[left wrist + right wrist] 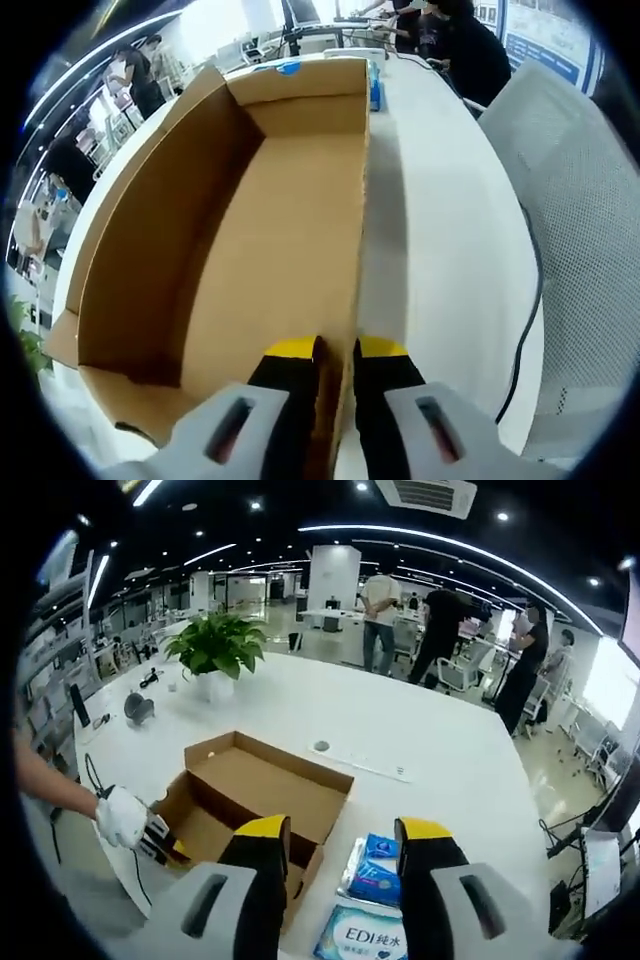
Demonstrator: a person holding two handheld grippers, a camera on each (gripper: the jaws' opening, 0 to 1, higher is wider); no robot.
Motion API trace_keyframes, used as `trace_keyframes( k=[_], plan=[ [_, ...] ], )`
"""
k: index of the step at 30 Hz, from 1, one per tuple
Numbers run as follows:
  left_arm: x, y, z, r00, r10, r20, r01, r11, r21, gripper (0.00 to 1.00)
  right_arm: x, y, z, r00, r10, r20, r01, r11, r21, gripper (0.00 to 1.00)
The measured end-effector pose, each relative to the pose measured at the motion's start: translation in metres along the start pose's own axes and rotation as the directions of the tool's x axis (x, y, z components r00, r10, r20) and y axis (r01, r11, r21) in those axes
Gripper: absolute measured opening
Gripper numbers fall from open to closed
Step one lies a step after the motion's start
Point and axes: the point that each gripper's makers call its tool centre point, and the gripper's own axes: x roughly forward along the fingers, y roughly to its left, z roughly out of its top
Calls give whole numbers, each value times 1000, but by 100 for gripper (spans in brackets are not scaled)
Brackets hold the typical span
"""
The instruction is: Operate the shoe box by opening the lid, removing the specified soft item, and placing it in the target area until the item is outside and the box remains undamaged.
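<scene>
Two yellow-tipped grippers are at work over the white table [420,740]: the left gripper [335,350] is pinched onto the side wall of the open shoe box [280,240], whose inside looks bare. The right gripper [340,842] hovers with jaws spread wide above blue tissue packs [372,880] lying just beside the box.

Left gripper view: close along shoe box [250,230] wall. Right gripper view: high, farther, same box.
</scene>
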Motion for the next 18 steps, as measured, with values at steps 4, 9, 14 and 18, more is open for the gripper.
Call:
trace_keyframes(
  k=[4, 9, 14, 18],
  plan=[
    [0, -1, 0, 1000, 2, 7, -2, 1000, 27, 11, 8, 1, 10, 999, 26, 27, -28, 998, 49, 40],
    [0, -1, 0, 1000, -8, 5, 8, 1000, 21, 11, 16, 3, 20, 996, 83, 23, -86, 956, 279, 38],
    [0, -2, 1, 1000, -1, 15, 1, 999, 33, 10, 29, -6, 26, 998, 62, 25, -67, 962, 264, 39],
    [0, -2, 1, 1000, 3, 21, -4, 999, 48, 10, 39, -13, 19, 998, 38, -43, -28, 979, 199, 34]
  ],
)
